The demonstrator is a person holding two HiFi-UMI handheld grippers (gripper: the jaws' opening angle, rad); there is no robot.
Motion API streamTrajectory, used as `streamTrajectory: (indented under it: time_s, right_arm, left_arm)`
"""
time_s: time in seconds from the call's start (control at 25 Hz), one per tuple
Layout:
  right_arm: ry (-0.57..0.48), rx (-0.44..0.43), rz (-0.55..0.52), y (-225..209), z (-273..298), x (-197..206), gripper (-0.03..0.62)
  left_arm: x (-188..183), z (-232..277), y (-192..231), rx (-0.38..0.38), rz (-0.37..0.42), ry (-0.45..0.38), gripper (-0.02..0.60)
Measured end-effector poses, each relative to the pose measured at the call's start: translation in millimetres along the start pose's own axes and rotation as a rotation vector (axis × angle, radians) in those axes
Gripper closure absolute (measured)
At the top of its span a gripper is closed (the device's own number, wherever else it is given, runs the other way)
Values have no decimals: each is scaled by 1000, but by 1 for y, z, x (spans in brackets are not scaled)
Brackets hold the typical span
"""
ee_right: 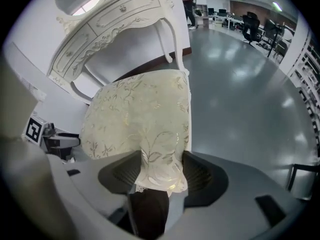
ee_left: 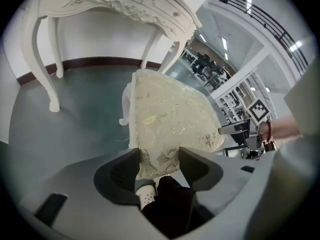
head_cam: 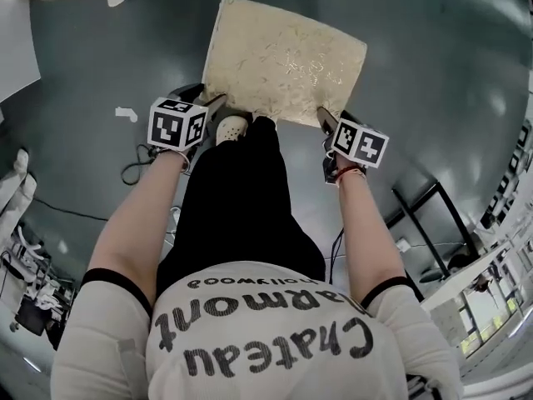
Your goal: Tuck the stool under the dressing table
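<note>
The stool (head_cam: 283, 57) has a cream cushion with a gold leaf pattern and white legs; it sits on the grey floor in front of me. My left gripper (head_cam: 218, 107) is shut on the stool's near left corner (ee_left: 157, 156). My right gripper (head_cam: 326, 119) is shut on the near right corner (ee_right: 160, 159). The white carved dressing table (ee_left: 110, 4) stands ahead by the wall, its curved legs apart with the stool (ee_left: 170, 116) short of it. In the right gripper view the dressing table (ee_right: 120, 19) shows drawers and a mirror above the stool (ee_right: 140, 114).
My black trouser leg (head_cam: 241, 198) and a white shoe (head_cam: 231, 127) are just behind the stool. A black cable (head_cam: 137, 165) lies on the floor at left. A black metal frame (head_cam: 425, 215) stands at right. Office chairs and desks (ee_right: 250, 26) are far off.
</note>
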State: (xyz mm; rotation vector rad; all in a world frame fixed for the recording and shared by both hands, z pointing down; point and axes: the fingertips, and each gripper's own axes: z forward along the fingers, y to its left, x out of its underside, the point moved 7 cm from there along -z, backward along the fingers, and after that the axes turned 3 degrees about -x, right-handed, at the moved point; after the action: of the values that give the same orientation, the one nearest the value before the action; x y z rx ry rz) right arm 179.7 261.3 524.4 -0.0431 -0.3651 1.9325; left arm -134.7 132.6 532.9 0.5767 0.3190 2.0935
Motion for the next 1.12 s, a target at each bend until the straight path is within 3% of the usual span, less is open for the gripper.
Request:
streamTrajectory:
  time_s: [0.48, 0.68, 0.84, 1.0, 1.12]
  right_arm:
    - [-115, -82, -95, -13, 10, -40, 315]
    - [-113, -134, -140, 23, 29, -102, 319]
    - [-147, -162, -169, 42, 42, -147, 318]
    - [-120, -185, -198, 44, 50, -163, 318]
    - [-104, -198, -219, 82, 65, -188, 319]
  left_arm:
    - [21, 9, -12, -74, -206, -180, 316]
    - [-13, -2, 26, -142, -269, -247, 316]
    - [-39, -2, 51, -138, -365, -240, 316]
    - [-43, 1, 50, -192, -380, -230, 316]
    - [-57, -12, 82, -246, -324, -234, 316]
